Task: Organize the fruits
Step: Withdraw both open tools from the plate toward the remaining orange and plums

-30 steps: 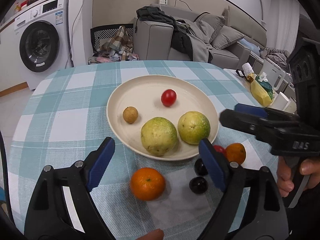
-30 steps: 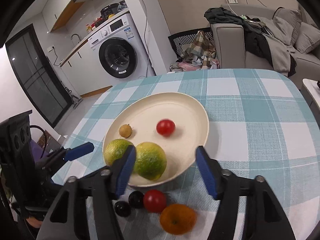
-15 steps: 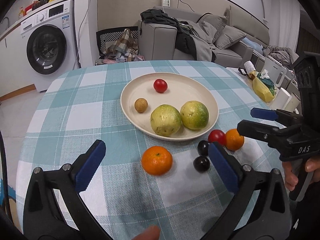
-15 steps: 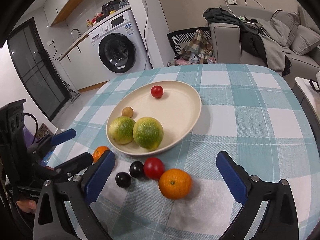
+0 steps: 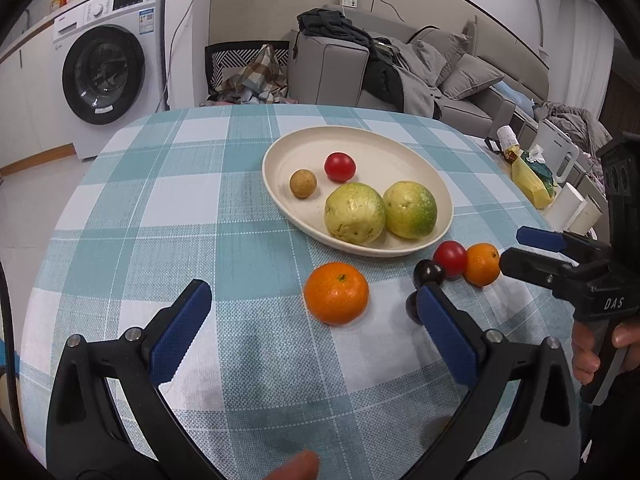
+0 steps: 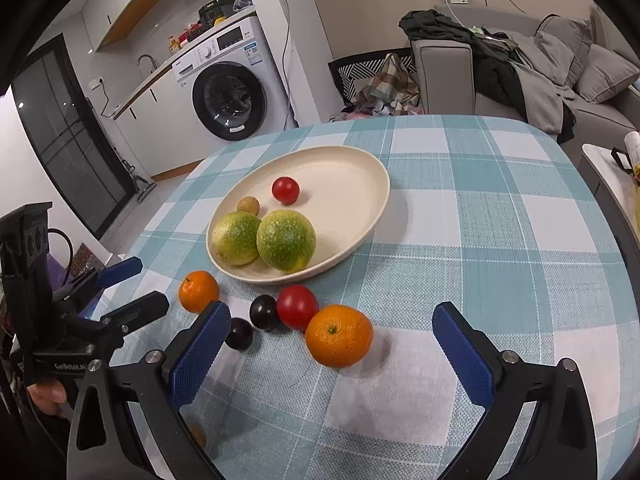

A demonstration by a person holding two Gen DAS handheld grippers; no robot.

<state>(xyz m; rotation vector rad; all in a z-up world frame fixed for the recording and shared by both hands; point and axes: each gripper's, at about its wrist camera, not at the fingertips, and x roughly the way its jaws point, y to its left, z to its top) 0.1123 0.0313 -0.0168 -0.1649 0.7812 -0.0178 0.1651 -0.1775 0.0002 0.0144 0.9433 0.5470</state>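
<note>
Both grippers, jaws just opened wide and empty, hovered on the near side of the cream oval plate (image 5: 442,200): the left gripper (image 5: 312,332) faced one round orange mandarin (image 5: 336,293), the right gripper (image 6: 332,356) the other mandarin (image 6: 339,335).

We see the counter (image 5: 192,208) covered in a teal-and-white checked cloth. On it the plate (image 5: 404,152) is plain cream. In the plate lie two mottled yellow-green fruits (image 5: 355,213), a red tomato (image 5: 339,166) and a small tan-brown fruit (image 5: 303,183). Near the plate on the cloth lie a bright orange mandarin (image 5: 336,293), a second orange mandarin (image 5: 482,263) to the right, another red tomato (image 5: 450,253) and two dark purple, almost black fruits (image 6: 264,311). Each hand-held gripper (image 5: 312,332) is black with blue pads. Far off, the washing machine (image 5: 108,68) is white with a black door, and the sofa (image 5: 460,76) is grey.
</note>
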